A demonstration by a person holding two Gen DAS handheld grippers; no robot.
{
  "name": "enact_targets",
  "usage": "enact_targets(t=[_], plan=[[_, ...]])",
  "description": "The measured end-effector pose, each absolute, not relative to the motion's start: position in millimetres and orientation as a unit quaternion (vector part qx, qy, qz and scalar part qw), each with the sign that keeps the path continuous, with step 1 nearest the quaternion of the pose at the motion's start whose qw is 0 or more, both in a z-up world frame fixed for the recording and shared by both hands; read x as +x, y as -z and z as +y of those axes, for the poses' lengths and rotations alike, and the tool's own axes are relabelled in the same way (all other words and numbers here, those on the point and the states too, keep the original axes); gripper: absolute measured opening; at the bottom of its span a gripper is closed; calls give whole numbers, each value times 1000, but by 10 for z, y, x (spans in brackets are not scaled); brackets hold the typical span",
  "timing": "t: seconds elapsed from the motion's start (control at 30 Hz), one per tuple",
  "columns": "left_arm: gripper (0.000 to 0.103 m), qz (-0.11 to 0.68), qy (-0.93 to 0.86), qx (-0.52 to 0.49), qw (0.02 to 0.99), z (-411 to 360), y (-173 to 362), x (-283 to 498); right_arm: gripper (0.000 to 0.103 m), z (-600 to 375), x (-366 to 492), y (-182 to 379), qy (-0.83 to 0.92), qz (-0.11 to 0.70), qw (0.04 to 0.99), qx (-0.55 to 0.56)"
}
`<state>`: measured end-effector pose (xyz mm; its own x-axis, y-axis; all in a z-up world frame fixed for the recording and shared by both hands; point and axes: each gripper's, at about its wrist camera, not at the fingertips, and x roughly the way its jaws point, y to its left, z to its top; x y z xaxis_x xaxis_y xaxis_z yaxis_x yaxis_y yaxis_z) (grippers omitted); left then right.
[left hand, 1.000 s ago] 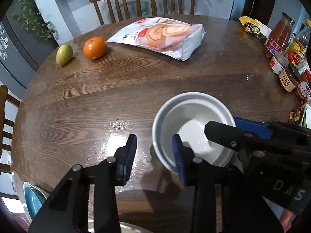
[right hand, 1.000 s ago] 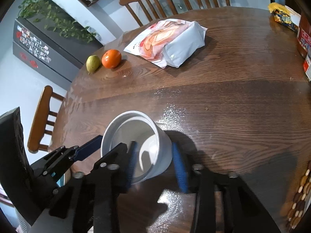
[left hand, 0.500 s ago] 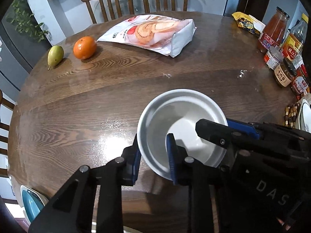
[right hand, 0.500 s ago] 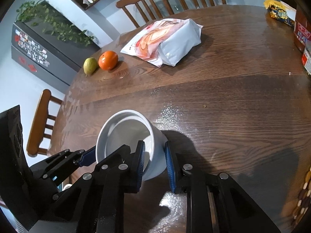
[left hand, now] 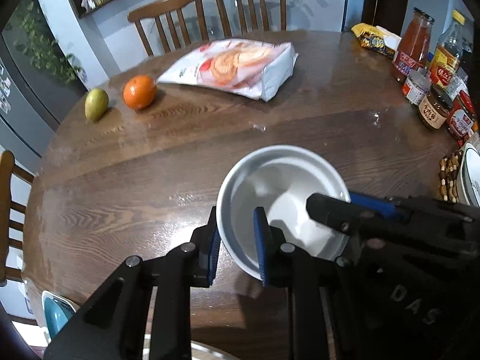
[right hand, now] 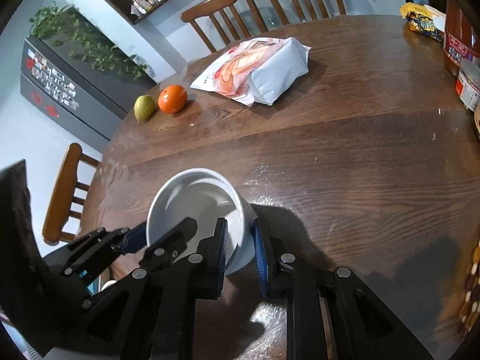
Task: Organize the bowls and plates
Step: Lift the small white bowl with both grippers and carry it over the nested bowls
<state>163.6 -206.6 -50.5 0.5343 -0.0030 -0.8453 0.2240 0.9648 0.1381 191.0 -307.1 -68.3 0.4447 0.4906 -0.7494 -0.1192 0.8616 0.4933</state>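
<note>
Both claws just closed, left claw (left hand: 237,243) and right claw (right hand: 239,250) now clamping white bowl (left hand: 282,186) wall

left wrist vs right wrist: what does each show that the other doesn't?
Left wrist only: jars and bottles along the table's right edge, a teal dish at lower left.
Right wrist only: the fridge with magnets, the white bowl's outer wall.
Both: white bowl with each gripper's jaws clamped on its rim, left gripper, right gripper, orange, pear, snack bag.
</note>
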Motion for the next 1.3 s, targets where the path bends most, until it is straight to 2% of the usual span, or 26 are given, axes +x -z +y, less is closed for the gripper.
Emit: enact_targets(t=[0.5, 1.3], plan=[[19, 426, 70, 135, 892, -2054, 227, 1353, 21, -3133, 1552, 341, -185, 442, 852, 212], [19, 378, 40, 135, 915, -1752, -78, 755, 21, -2828, 1007, 39, -218, 422, 861, 183]])
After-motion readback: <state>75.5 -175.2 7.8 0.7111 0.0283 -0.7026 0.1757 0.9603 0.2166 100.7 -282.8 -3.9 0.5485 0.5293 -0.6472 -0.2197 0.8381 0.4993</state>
